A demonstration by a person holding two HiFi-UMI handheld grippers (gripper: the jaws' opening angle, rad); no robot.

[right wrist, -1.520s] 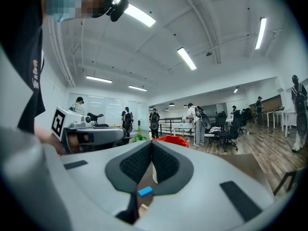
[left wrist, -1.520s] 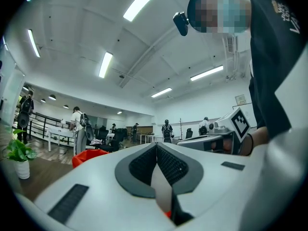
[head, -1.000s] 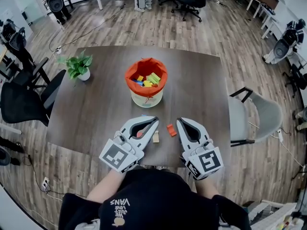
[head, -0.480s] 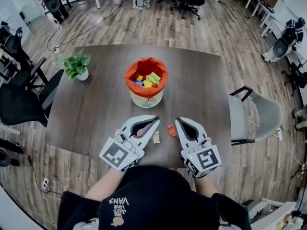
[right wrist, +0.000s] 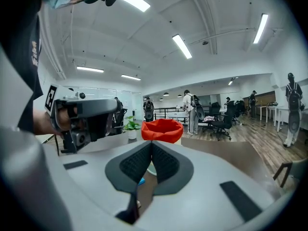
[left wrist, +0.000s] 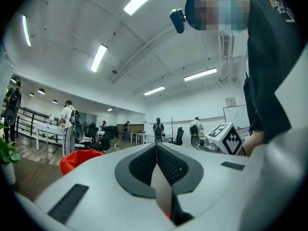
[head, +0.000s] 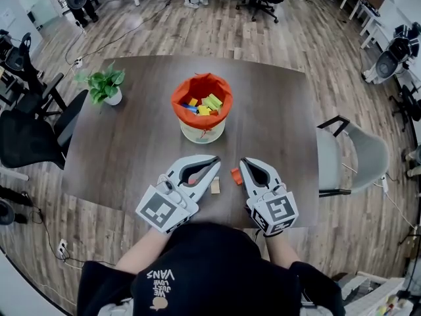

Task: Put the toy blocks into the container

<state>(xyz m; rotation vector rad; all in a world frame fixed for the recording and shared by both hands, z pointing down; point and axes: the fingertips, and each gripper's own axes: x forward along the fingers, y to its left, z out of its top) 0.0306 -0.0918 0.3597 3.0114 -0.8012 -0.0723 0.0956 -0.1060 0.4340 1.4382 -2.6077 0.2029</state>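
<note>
Table (head: 131,150) first: a dark wooden top that fills the middle of the head view, with a black chair (head: 33,137) off its left side and a grey chair (head: 358,157) off its right. Near the middle of the top, slightly toward the far edge, stands the container (head: 200,131), a pale tub with an orange liner folded over its rim. Several toy blocks (head: 204,105) already lie inside it, yellow, green and blue among them.

On the near side of the table I hold both tools low, angled inward toward each other. My left gripper (head: 216,160) has its jaws pressed together with nothing between the pads; its own view shows the ribbed pads meeting in one line, with the orange liner off to the left. My right gripper (head: 242,163) is likewise closed tight and empty, and in its view the container stands straight ahead beyond the tips.

A potted plant (head: 105,85) sits at the far left corner, well apart from everything else.

Three loose pieces remain on the table. A tan block (head: 214,187) lies between my two grippers. An orange block (head: 236,176) lies just beside the right jaws, on their left. A red block (head: 191,178) shows through the opening behind my left jaws; I cannot tell whether it touches the gripper.
</note>
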